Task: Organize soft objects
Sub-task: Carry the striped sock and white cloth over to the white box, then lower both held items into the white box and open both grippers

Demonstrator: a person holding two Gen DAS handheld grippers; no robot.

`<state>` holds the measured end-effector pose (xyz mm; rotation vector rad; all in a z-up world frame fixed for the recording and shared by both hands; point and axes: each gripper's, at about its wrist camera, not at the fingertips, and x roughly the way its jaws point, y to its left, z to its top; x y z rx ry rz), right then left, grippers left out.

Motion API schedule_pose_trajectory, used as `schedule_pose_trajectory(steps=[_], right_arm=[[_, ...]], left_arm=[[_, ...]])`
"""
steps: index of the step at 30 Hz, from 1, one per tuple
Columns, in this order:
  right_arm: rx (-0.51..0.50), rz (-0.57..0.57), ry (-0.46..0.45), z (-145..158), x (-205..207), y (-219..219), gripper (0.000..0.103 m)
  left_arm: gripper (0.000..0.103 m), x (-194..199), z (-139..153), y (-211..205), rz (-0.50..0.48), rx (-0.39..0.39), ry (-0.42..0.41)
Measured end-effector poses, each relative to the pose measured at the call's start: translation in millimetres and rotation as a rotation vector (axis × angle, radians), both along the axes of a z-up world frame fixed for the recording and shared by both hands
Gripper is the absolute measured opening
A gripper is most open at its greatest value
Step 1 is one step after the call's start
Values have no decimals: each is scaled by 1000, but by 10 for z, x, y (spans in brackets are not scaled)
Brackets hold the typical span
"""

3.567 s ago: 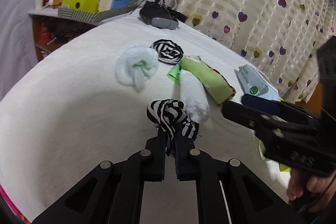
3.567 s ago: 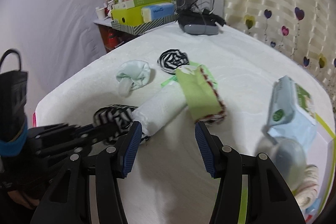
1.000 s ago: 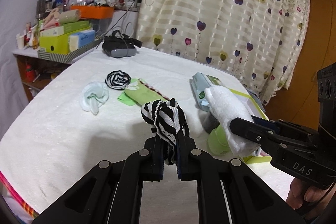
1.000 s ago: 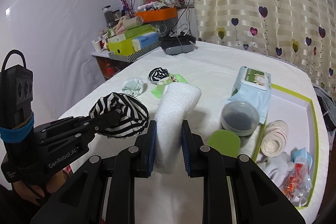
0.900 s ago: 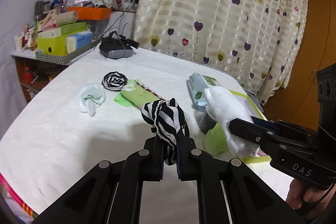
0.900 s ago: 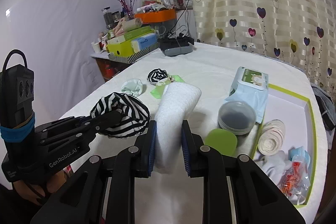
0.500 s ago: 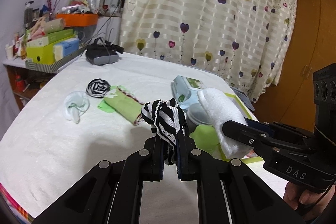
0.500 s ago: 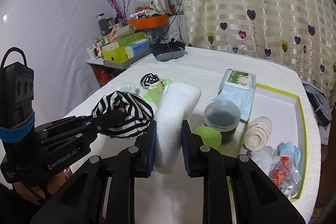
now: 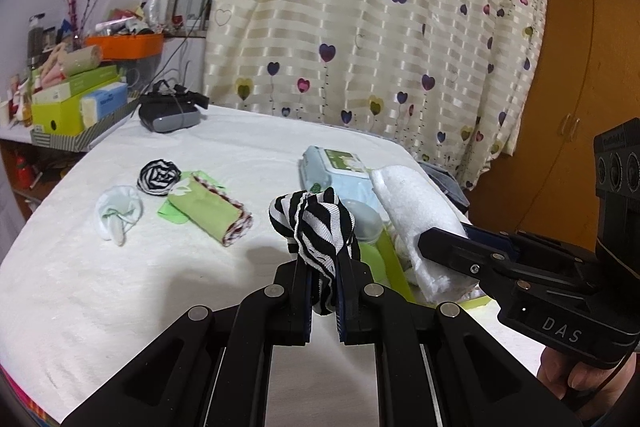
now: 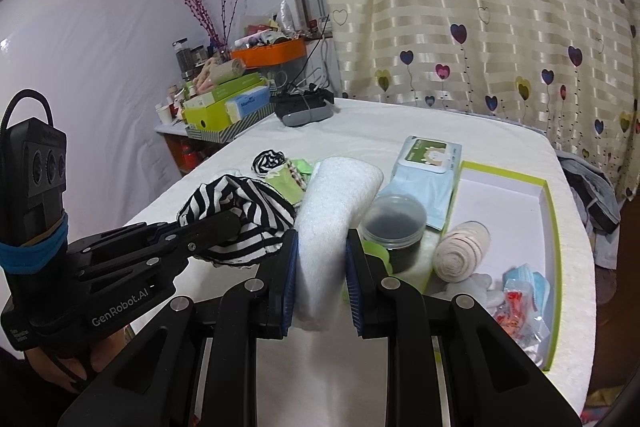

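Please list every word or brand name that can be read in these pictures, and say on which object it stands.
"DAS": on the right gripper body.
"GenRobot.AI": on the left gripper body.
Blue box: print too blurred to read.
Wipes pack: label too small to read.

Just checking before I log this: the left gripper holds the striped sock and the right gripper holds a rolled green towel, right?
Not quite. The left gripper does hold the striped sock, but the rolled towel clamped in the right gripper is white, not green, as the right wrist view shows. The green cloth lies on the bed.
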<state>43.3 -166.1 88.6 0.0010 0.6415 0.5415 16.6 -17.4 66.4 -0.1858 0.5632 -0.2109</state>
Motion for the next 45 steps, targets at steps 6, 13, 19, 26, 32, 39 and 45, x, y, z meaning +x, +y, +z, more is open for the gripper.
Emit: schedule_pose_trajectory(steps=[6,13,19,26,32,39,45], right_arm=[[7,-35,2,7,2,-174,23],[15,-108,-1,36,23,-478,23],[23,-171,-7,64,43,-738,23],[30,-208,-4,71,96,-909,23],[36,-229,0,47,103,-1022,23],[46,-271,7,15,148,-1208,23],[48,-301,23,-41,227,-1350,23]], left_arm=[[8,28,14,-156,-36,3,-1],[8,96,46,-335,-74,7,-5],[8,152,68,-495,-107,14,-9],[8,223,77,-672,-139,20,-11],[8,275,80,-762,-153,22,-6],[8,347,67,-873,-171,27,3],[8,442,49,-988,-191,32,9]])
